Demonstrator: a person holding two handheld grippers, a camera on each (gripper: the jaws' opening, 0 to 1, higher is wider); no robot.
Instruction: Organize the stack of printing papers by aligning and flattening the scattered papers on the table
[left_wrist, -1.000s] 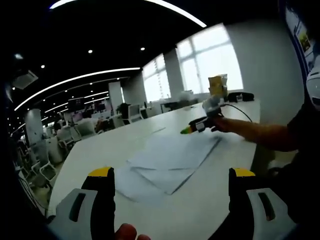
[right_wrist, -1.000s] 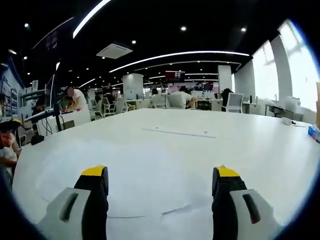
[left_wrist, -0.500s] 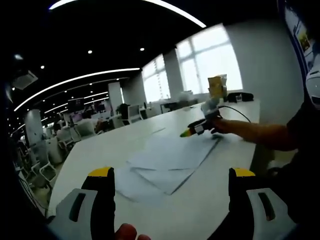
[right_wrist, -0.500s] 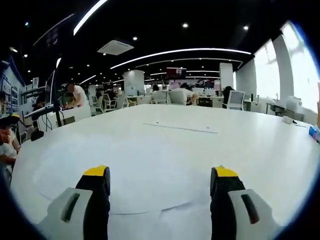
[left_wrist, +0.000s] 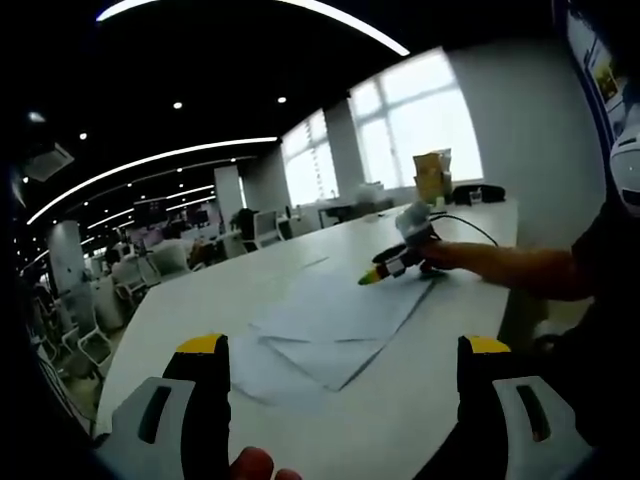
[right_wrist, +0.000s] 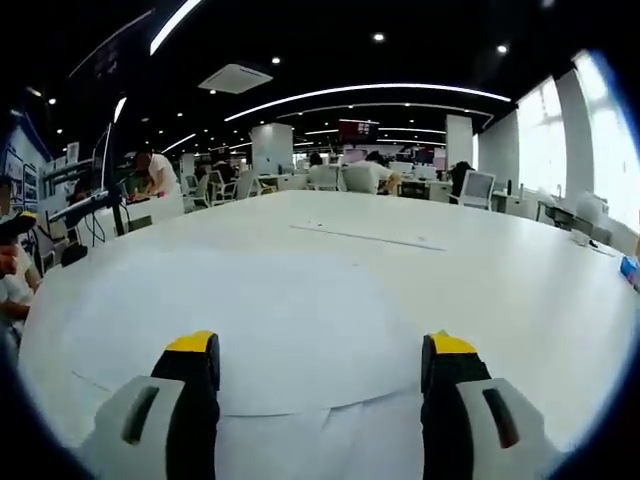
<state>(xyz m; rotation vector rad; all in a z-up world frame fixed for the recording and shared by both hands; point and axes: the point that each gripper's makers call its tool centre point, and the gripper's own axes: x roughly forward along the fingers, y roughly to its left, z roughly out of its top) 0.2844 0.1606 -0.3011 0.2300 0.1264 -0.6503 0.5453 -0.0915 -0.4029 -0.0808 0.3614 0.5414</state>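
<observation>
Several white printing papers (left_wrist: 335, 320) lie fanned out and overlapping on the white table (left_wrist: 200, 300), ahead of my left gripper (left_wrist: 340, 375), which is open with nothing between its jaws. At the far end of the sheets the right gripper (left_wrist: 385, 268), held by a person's arm, hovers just over them. In the right gripper view my right gripper (right_wrist: 318, 365) is open above the papers (right_wrist: 230, 330), whose curved edge runs between its jaws.
A yellow box (left_wrist: 433, 175) and a dark cable (left_wrist: 470, 222) sit at the table's far end by the windows. A thin strip (right_wrist: 365, 237) lies further along the table. People and office chairs (right_wrist: 345, 178) are beyond it.
The right gripper has lowered and shifted a little over the papers; in its view the paper edge has slid closer under the jaws. The left gripper has stayed still.
</observation>
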